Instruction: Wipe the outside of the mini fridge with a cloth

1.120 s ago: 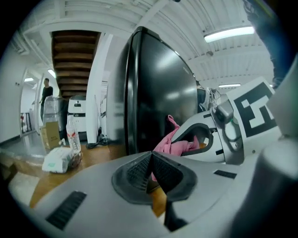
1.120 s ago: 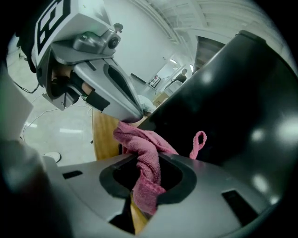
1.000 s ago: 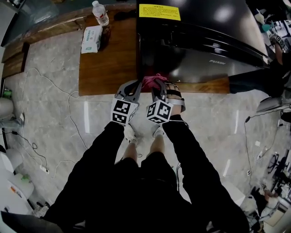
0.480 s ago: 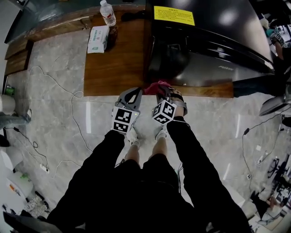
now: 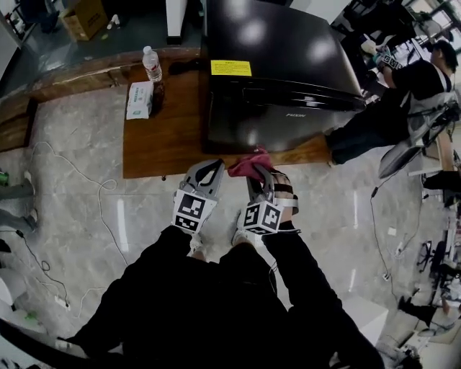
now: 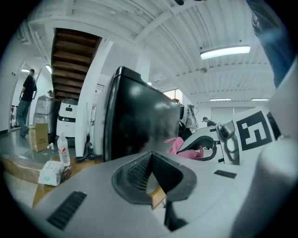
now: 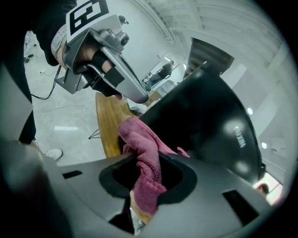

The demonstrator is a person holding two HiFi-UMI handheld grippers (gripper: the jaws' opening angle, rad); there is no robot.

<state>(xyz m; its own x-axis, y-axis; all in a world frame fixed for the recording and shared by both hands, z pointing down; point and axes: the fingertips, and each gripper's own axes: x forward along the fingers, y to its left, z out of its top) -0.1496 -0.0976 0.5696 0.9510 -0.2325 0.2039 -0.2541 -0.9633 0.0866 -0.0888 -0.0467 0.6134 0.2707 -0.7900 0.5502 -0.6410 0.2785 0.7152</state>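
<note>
Head view | right claw (image 5: 258,173) clamps cloth (image 5: 247,165), backed off mini fridge (image 5: 274,79) | left claw (image 5: 212,170) closed, empty

We count one mini fridge (image 5: 281,79) | one pink cloth (image 5: 247,164) | one water bottle (image 5: 151,65) | one wipes packet (image 5: 140,99) | one wooden worktop (image 5: 166,144) | one yellow label (image 5: 230,68) | one cardboard box (image 5: 85,16) | two grippers: left gripper (image 5: 209,170), right gripper (image 5: 259,173)
</note>
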